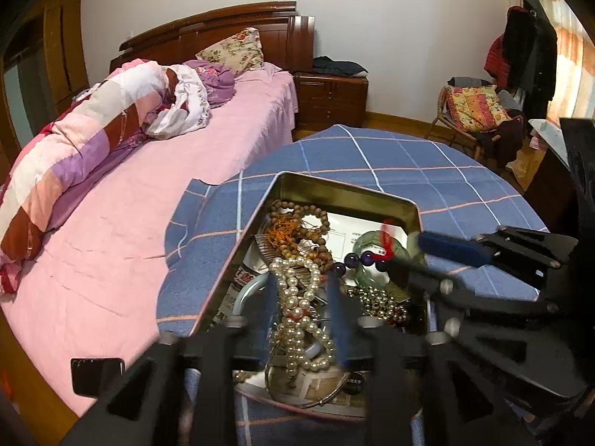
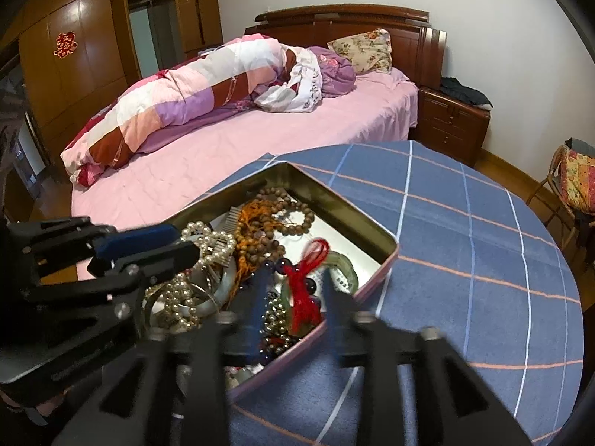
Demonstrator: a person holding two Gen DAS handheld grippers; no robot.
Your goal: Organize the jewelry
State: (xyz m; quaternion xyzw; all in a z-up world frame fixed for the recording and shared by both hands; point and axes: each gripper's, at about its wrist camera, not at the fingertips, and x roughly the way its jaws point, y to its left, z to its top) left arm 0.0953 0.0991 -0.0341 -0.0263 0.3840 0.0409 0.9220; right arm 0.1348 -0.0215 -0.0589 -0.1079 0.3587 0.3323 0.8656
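Several strands lie tangled in the open tin (image 1: 346,189): your left gripper (image 1: 306,310) has its fingers apart, with the pearl necklace (image 1: 297,297) lying between them, unpinched. Your right gripper (image 2: 293,297) also stands parted, straddling the red tassel (image 2: 305,290). Beyond both fingertips sit wooden beads (image 2: 267,238), on the blue checked cloth (image 2: 465,241).

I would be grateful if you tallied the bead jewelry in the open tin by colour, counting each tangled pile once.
White pearl beads: 1
Brown wooden beads: 1
Purple beads: 1
Gold-coloured beads: 1
Total: 4 piles in the tin; separate strands within a pile cannot be told apart.
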